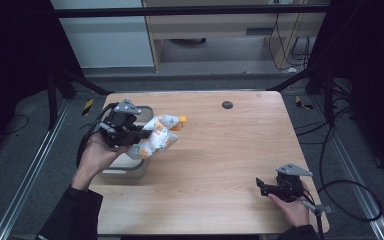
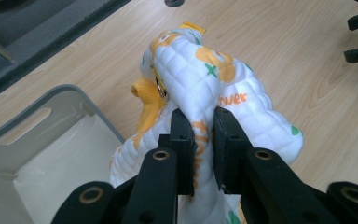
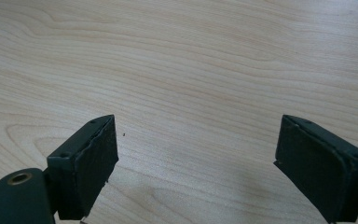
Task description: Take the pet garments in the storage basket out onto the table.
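Two grippers work at opposite sides of the wooden counter (image 1: 220, 150). At the left of the high view, the left gripper (image 2: 199, 130) has its jaws pressed onto a fold of a quilted white cloth with orange print (image 2: 205, 84), holding the bundle clear of the counter, just beside and partly above the grey bin (image 1: 125, 167). That position suggests the cloth is travelling either into or out of the bin; which one cannot be told. At lower right, the right gripper (image 1: 270, 188) rests low, jaws spread wide over bare wood, apparently waiting.
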The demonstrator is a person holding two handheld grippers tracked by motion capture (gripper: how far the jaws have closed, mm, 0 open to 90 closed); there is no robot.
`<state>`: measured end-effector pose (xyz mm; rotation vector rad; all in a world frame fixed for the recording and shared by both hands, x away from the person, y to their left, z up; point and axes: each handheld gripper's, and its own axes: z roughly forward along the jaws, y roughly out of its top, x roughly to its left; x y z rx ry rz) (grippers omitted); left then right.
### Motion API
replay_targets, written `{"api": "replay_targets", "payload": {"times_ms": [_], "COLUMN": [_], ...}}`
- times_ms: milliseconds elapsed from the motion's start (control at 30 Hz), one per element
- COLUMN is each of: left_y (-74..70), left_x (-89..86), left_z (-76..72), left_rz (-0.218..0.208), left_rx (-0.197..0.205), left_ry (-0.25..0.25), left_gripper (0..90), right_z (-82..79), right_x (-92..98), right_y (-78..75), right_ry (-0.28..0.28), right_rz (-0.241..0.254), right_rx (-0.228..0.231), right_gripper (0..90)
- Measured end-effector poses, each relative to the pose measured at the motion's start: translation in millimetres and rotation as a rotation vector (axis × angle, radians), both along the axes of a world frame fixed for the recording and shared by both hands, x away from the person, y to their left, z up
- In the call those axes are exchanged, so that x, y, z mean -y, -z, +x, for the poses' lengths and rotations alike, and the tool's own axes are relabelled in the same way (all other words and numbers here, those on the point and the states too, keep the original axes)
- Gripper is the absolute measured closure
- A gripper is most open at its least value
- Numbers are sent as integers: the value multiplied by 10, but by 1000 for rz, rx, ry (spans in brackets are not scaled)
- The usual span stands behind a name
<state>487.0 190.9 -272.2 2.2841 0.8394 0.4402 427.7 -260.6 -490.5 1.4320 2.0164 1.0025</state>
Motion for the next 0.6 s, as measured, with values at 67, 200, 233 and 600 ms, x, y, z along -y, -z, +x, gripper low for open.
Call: {"api": "replay_targets", "payload": {"times_ms": [67, 200, 233, 600], "left_y": [12, 47, 57, 164], "left_x": [48, 150, 171, 404], "left_z": [6, 14, 15, 34], "left_rz": [1, 12, 7, 17], "left_rx": [-3, -11, -12, -27], "left_ry": [9, 33, 34, 81], "left_gripper": [793, 793, 793, 793], "right_z": [0, 1, 1, -9], "right_x": [-1, -2, -2, -2], "right_y": [1, 2, 2, -5], "right_ry": [0, -1, -2, -2], "right_rz": [0, 1, 1, 9], "right_rx": [0, 0, 1, 2], "right_gripper": [130, 130, 130, 130]}}
